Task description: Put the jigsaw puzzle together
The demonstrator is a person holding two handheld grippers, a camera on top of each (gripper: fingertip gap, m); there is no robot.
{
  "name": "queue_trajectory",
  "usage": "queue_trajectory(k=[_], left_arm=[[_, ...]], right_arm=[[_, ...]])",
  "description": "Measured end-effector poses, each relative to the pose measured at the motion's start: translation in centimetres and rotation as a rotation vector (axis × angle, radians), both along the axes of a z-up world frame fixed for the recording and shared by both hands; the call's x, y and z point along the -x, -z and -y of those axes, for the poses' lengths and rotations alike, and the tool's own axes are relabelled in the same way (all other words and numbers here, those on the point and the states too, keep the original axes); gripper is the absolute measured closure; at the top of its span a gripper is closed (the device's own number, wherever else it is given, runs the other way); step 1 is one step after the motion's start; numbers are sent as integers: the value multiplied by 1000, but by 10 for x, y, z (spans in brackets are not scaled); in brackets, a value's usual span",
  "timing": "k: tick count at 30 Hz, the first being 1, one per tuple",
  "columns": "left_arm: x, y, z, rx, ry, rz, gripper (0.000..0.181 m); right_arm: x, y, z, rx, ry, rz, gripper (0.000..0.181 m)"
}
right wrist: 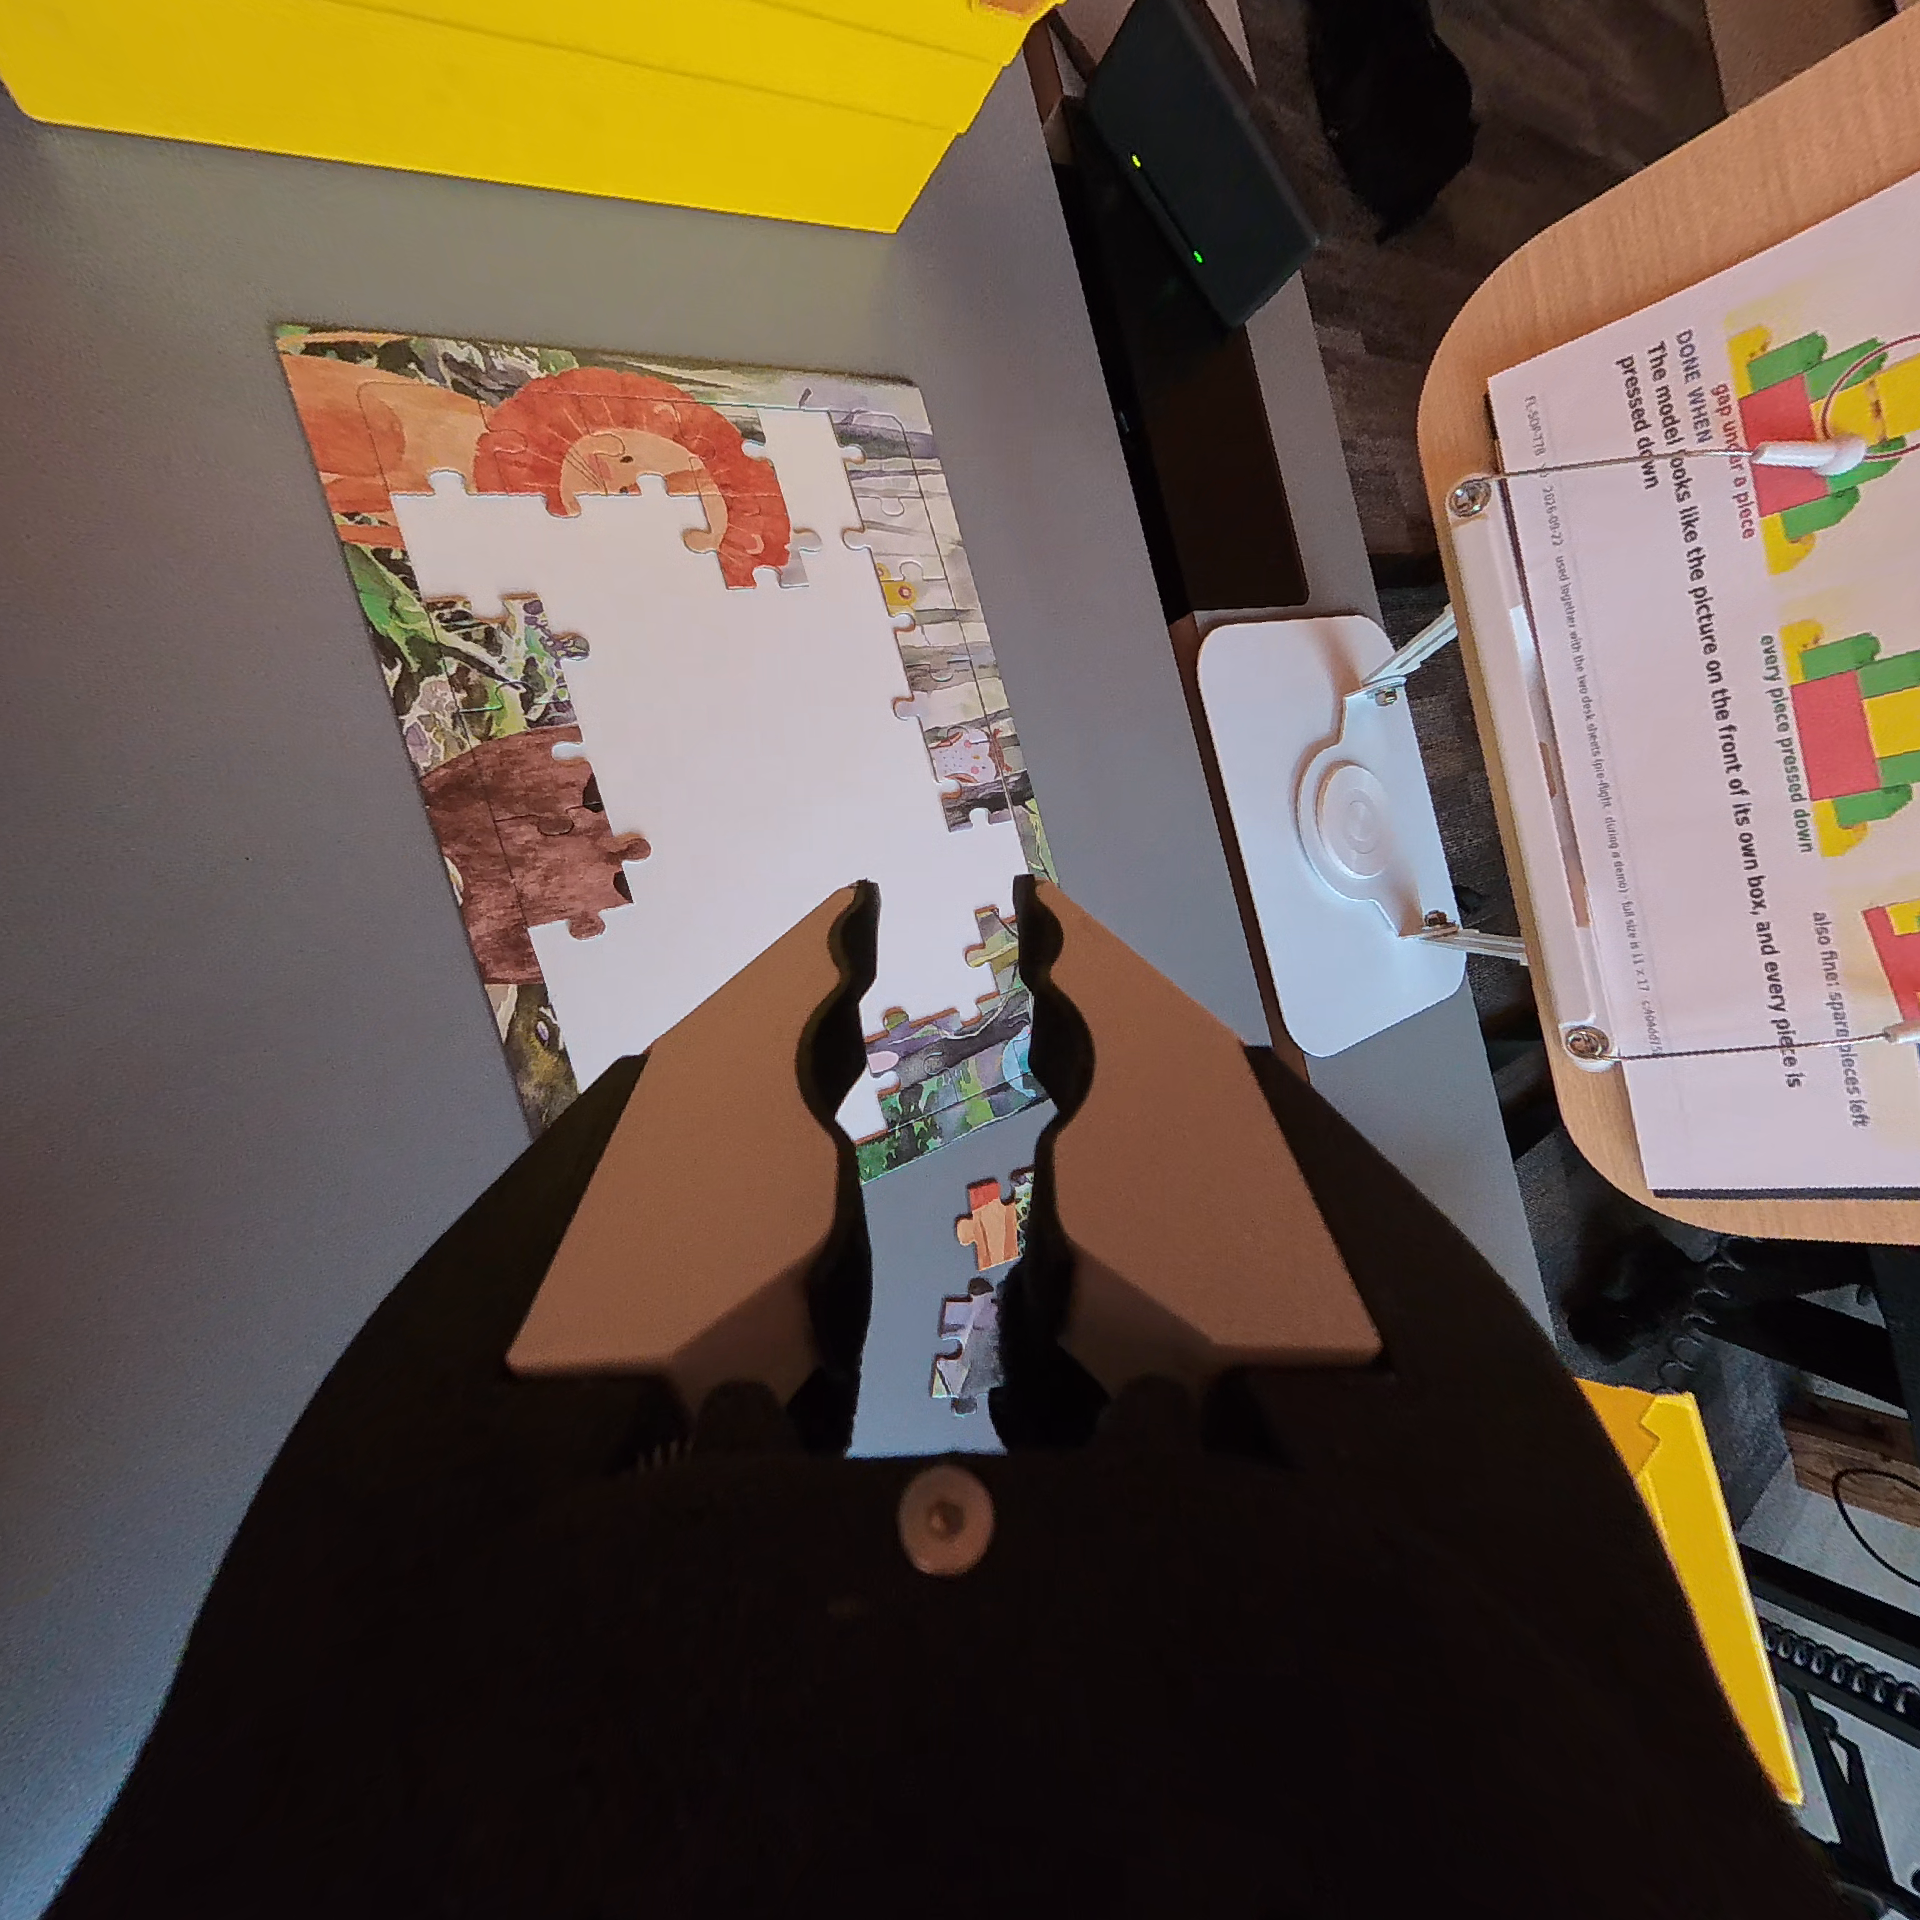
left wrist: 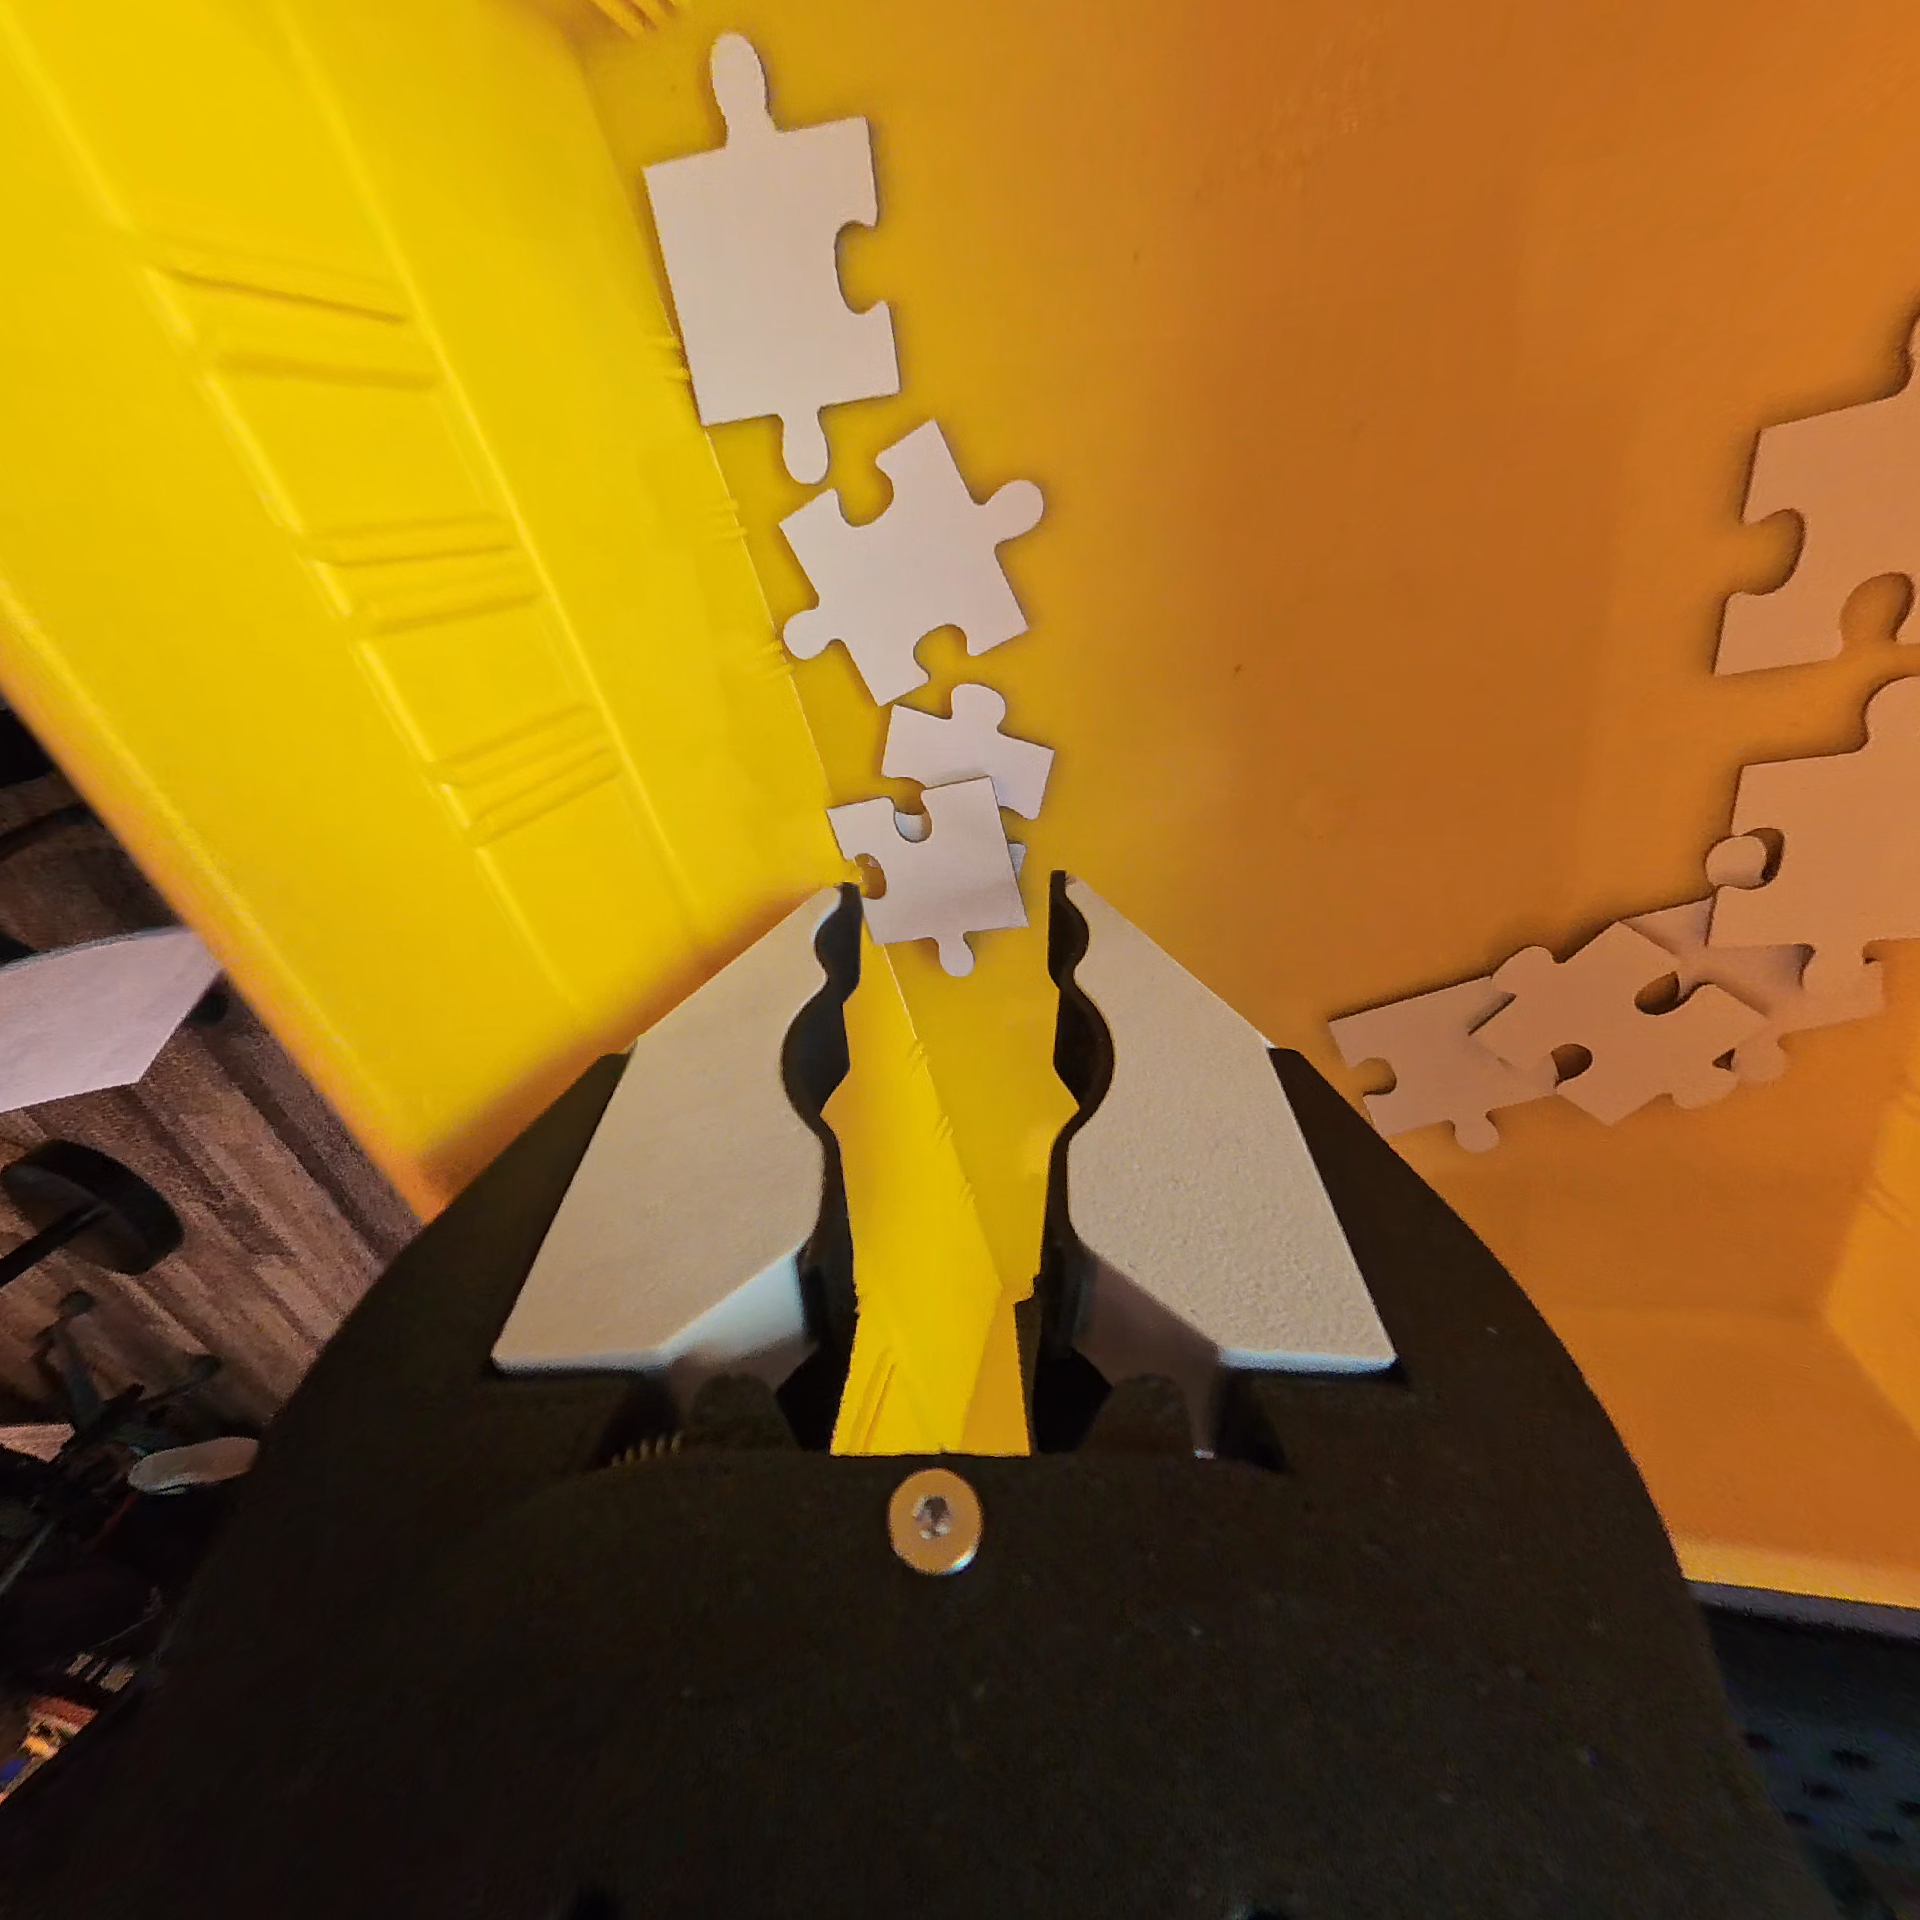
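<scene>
Puzzle piece [left wrist: 940, 868] just beyond parted jaws.

- Setting: office or lab demo station.
- Grey desk [right wrist: 156, 727] beneath the tool.
- Instruction sheet [right wrist: 1714, 727] on a white stand [right wrist: 1340, 831], right of the tool.

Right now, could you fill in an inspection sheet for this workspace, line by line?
Surface: grey table, bare around the puzzle.
Job's things: puzzle part-built, border mostly in, middle white; two loose pieces by its near edge; white face-down pieces in the yellow box.
Clutter: white stand; instruction sheet on a wooden board.
Grippers: left gripper open, inside the box at a piece; right gripper open, above the puzzle.
Cables: nothing seen.
Surroundings: dark device, wood-pattern floor.
</scene>
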State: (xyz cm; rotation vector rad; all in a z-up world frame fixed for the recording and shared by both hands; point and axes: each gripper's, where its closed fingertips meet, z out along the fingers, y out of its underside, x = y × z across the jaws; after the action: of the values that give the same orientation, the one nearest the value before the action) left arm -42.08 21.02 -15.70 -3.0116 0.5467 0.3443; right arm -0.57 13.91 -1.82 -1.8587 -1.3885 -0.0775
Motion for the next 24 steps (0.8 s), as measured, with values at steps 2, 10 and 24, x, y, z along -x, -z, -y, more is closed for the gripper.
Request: queue_trajectory(k=[2,10,24], left_arm=[[1,5,3,27,-5,-14,147],[-4,9,10,71,10,36,171],[-27,-54,8,-117,98,205,181]], right_arm=[[1,0,1,3,-1,1,155],[2,3,4,6,-7,37,155],[5,10,7,26,-27,70,155]])
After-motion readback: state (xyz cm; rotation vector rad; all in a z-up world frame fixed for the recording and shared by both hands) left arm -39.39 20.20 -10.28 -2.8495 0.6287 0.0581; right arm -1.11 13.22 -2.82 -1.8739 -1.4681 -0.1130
